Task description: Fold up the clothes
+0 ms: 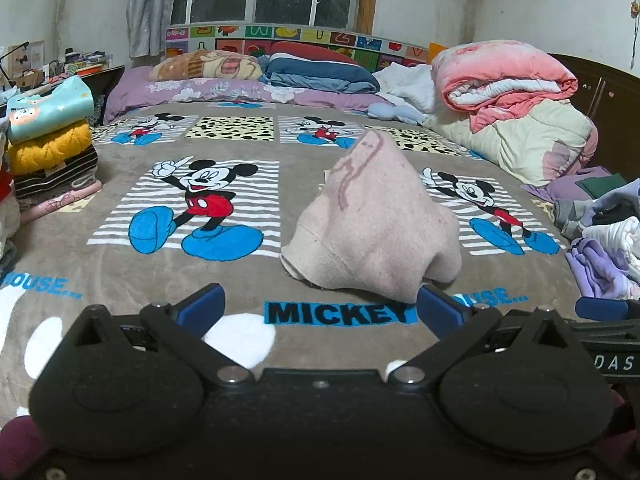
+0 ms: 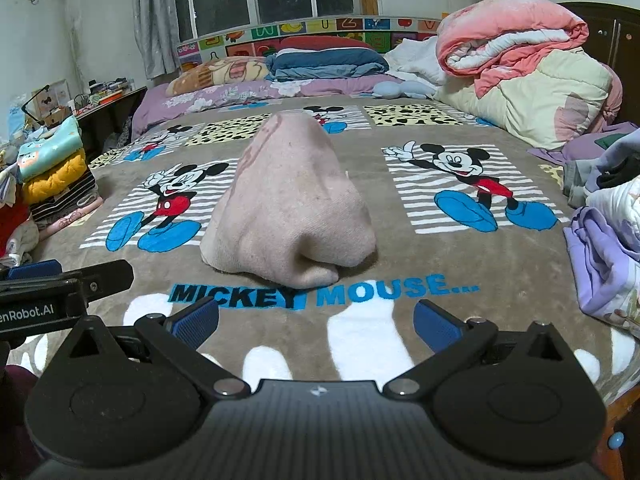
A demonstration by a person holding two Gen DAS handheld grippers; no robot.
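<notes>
A pale pink knit garment (image 1: 372, 216) lies folded in a long bundle on the Mickey Mouse blanket (image 1: 120, 280), its near end just beyond both grippers. It also shows in the right wrist view (image 2: 288, 208). My left gripper (image 1: 320, 310) is open and empty, its right fingertip close to the garment's near edge. My right gripper (image 2: 316, 320) is open and empty, a short way in front of the garment's near end. The left gripper shows at the left edge of the right wrist view (image 2: 60, 280).
A stack of folded clothes (image 1: 52, 148) stands at the bed's left edge. A heap of unfolded clothes (image 2: 608, 232) lies at the right. Rolled quilts (image 1: 512, 112) and pillows (image 1: 280, 68) fill the back of the bed. A cluttered desk (image 2: 100, 96) stands at far left.
</notes>
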